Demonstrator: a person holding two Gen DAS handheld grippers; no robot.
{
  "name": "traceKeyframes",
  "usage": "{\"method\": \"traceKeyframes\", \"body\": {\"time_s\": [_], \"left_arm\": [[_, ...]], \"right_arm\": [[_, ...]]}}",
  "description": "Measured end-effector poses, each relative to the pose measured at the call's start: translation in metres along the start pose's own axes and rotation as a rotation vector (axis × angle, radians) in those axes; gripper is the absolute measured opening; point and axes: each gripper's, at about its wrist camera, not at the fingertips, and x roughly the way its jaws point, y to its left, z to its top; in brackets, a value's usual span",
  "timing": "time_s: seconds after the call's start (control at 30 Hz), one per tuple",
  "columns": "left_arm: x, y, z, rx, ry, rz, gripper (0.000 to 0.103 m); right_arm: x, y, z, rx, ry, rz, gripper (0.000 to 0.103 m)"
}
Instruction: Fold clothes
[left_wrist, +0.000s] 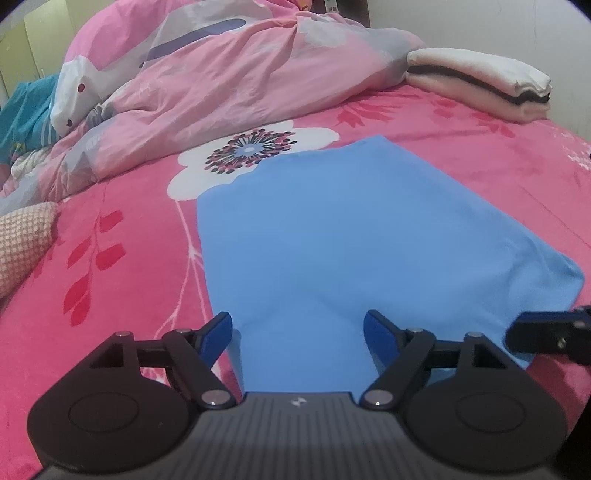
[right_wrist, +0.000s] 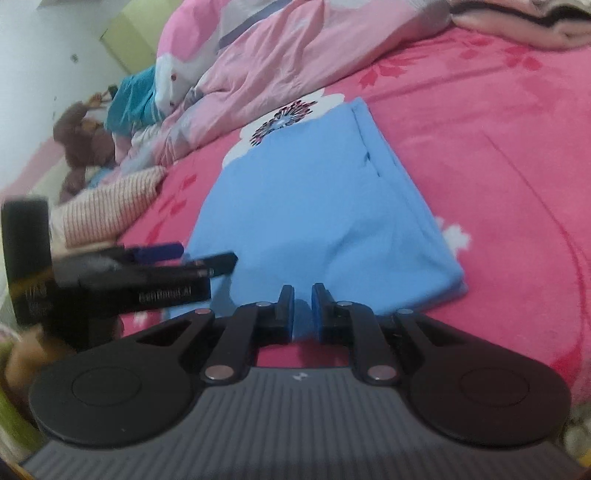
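A light blue garment (left_wrist: 351, 229) lies folded flat in a rough rectangle on the pink flowered bedspread (left_wrist: 110, 295). My left gripper (left_wrist: 297, 328) hangs open over its near edge, with the cloth below and between the fingers and untouched by the pads. In the right wrist view the same blue garment (right_wrist: 314, 206) stretches away from my right gripper (right_wrist: 303, 306). Its jaws stand almost together at the cloth's near edge, and no fabric shows pinched between them. The right gripper (left_wrist: 517, 334) reaches in beside the garment's near right corner. My left gripper (right_wrist: 207, 256) shows blurred at the left.
A crumpled pink and grey duvet (left_wrist: 221, 74) is heaped at the back. A folded stack of white, black and cream clothes (left_wrist: 480, 85) sits back right. A checked pillow (left_wrist: 22, 243), a teal garment (left_wrist: 26, 110) and a brown teddy bear (right_wrist: 85, 144) lie to the left.
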Motion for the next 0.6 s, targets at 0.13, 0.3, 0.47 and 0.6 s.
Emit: {"method": "traceKeyframes", "body": {"time_s": [0.13, 0.3, 0.47, 0.6], "left_arm": [[0.0, -0.001, 0.0, 0.003, 0.003, 0.008, 0.081], [-0.001, -0.003, 0.0, 0.008, 0.002, 0.018, 0.082], [-0.004, 0.002, -0.005, -0.01, -0.008, -0.004, 0.082], [-0.015, 0.005, -0.02, -0.02, -0.03, -0.023, 0.082]], "right_arm": [[-0.012, 0.013, -0.005, -0.085, 0.0, -0.052, 0.011], [-0.018, 0.044, -0.009, -0.253, -0.051, -0.08, 0.016], [0.001, 0.056, -0.013, -0.363, -0.061, -0.187, 0.016], [0.002, 0.043, -0.023, -0.356, -0.051, -0.207, 0.017]]}}
